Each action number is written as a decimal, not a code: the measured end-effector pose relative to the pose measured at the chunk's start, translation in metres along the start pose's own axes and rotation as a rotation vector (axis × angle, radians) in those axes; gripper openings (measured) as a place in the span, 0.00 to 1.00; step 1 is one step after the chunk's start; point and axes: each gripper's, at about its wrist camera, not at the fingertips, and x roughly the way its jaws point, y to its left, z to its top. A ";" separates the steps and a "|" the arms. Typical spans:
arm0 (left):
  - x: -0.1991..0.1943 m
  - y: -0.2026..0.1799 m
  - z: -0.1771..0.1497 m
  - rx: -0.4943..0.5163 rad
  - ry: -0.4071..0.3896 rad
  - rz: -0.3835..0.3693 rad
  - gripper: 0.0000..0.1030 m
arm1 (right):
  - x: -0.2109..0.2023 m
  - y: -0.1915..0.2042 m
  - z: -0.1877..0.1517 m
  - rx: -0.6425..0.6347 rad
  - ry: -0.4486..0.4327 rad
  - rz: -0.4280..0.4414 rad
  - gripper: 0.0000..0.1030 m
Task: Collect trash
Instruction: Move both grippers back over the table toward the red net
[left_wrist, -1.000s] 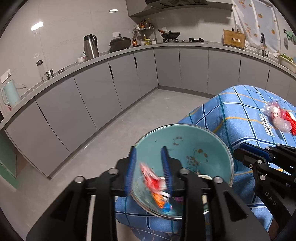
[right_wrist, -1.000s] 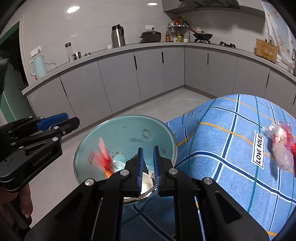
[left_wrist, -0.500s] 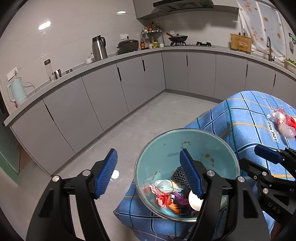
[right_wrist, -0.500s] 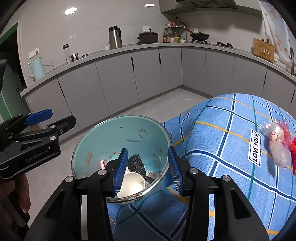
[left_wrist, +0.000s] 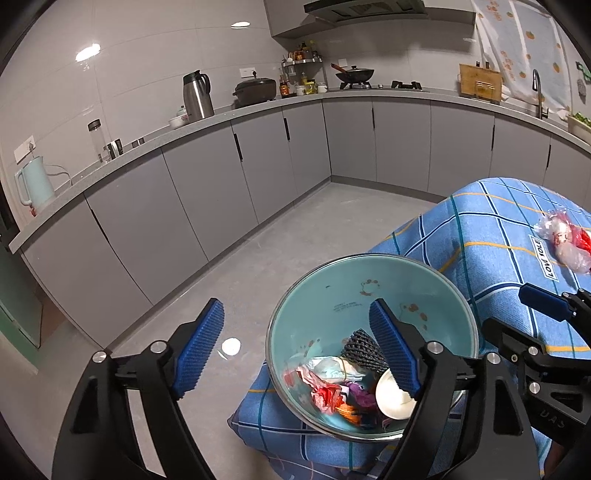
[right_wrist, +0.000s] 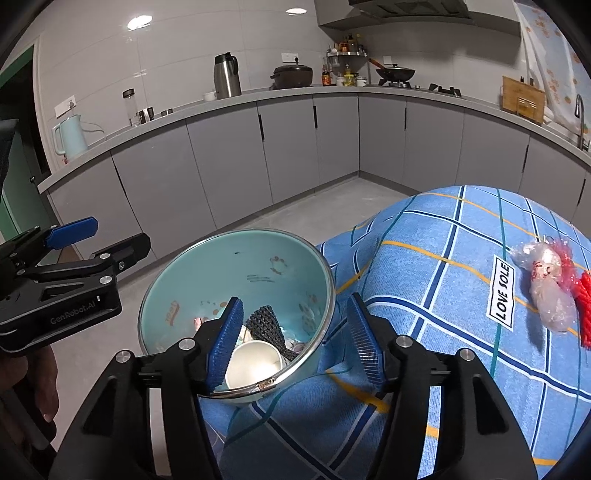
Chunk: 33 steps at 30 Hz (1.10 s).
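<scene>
Both grippers' fingers spread, nothing held: left gripper (left_wrist: 297, 349), right gripper (right_wrist: 297, 343). Clear crumpled plastic wrapper with red netting (right_wrist: 550, 291) seen right of frame on blue checked worktop (right_wrist: 424, 288), uncollected. Teal enamel bowl of trash (right_wrist: 207, 273) perched at worktop corner; tipping risked if rim nudged.

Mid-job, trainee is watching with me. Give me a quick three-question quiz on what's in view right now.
1. True or false: both the left gripper and the right gripper are open and empty.
2. Where does the white cup lie? A) in the bowl B) on the tablecloth C) on the floor
3. What trash is not yet collected from the tablecloth?

Key: 1 true. 2 A. 3 the clear plastic bag with red netting beside it, past the "LOVE SOLE" label.
</scene>
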 end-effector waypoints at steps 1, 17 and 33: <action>0.000 0.000 0.000 0.000 0.001 0.000 0.78 | -0.001 -0.001 0.000 0.002 -0.001 -0.002 0.57; 0.001 -0.044 0.017 0.058 -0.010 -0.083 0.85 | -0.032 -0.053 -0.005 0.038 -0.023 -0.133 0.60; -0.001 -0.175 0.053 0.215 -0.059 -0.257 0.87 | -0.088 -0.168 -0.031 0.215 -0.066 -0.310 0.61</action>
